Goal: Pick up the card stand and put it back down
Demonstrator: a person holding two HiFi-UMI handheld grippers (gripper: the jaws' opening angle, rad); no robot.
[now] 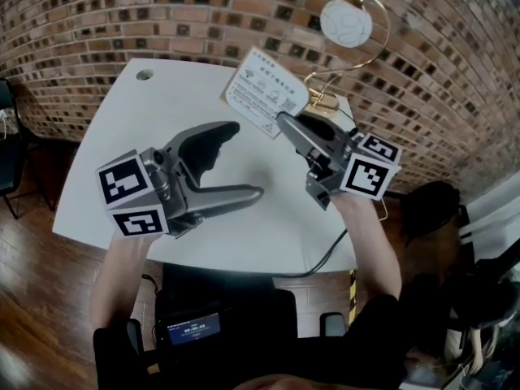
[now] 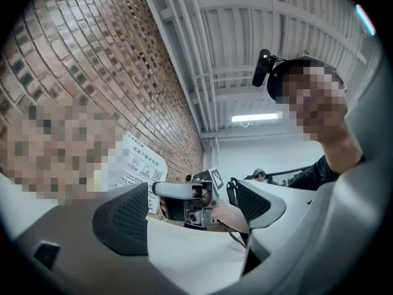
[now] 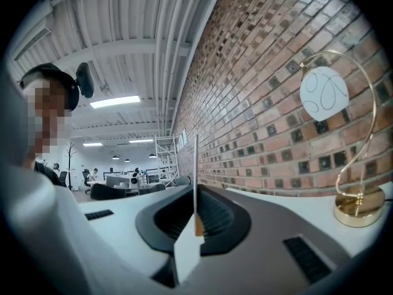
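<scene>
White card stand [image 1: 266,93] sits pinched at the tip of the right tool [image 1: 284,123], jutting past it toward the brick wall [image 1: 73,31]. In the right gripper view the card [image 3: 196,183] stands edge-on as a thin line with both pads clenched against it. The left tool [image 1: 244,159] is released, its jaws spread wide with nothing between them, well apart from the card. The card's face carries rows of small print and icons, too small to read. Just beyond the right tool stands a gold-based ornament [image 1: 349,35] with a white disc, close to the counter's [image 1: 122,128] far edge. Bare counter lies open between the two tools and out to the left tool's side.
</scene>
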